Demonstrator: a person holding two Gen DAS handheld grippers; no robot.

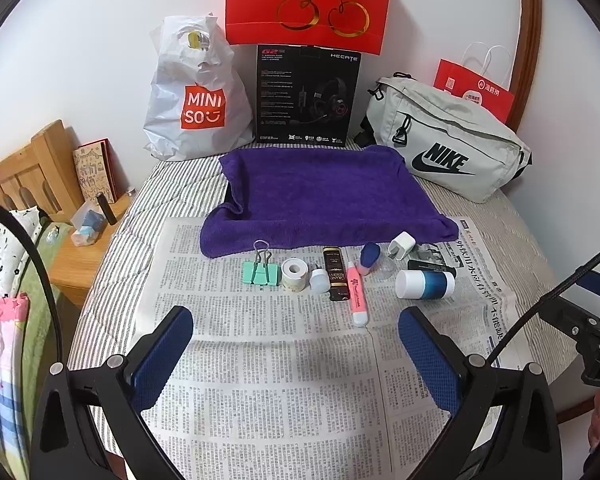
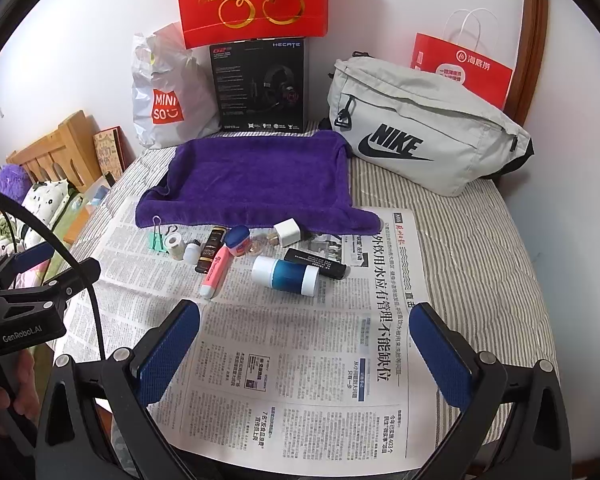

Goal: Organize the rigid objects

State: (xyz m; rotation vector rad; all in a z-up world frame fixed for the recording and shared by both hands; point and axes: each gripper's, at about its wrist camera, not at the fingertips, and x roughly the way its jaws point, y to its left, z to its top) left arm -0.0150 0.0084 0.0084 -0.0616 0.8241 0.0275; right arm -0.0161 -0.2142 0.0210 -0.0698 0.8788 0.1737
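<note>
Left wrist view is showing the left tool (image 1: 296,352) hovering low over the spread sheet of printed newspaper (image 1: 268,380), its blue-padded fingers (image 1: 164,356) standing wide apart and holding nothing. Right wrist view is showing the right tool (image 2: 304,344) doing the same, spread wide and empty above the same paper, on the striped bed cover (image 2: 472,240).

Judging by this, the task is only at its opening step, with nothing gripped yet and both tools waiting short of the items.

Beyond the fingertips the small rigid objects are lying in a loose row on the newspaper: a white-and-blue cylindrical bottle (image 1: 424,285) on its side nearest the right tool, a pink highlighter pen (image 1: 356,294), a dark brown and gold rectangular tube (image 1: 335,278), a small white-capped bottle (image 1: 320,280), a white roll of tape (image 1: 295,274) and a mint green binder clip (image 1: 261,272). Just behind are a white plug adapter (image 1: 401,245), a blue-and-pink small jar (image 1: 367,258) and a black flat stick (image 2: 315,263).

Farther back a purple folded towel (image 1: 320,196) is lying bare, its front edge overlapping the paper; it looks like the likely sorting place.

The next move is probably calling for one tool to advance, straddle one item across its narrow width, and close
</note>
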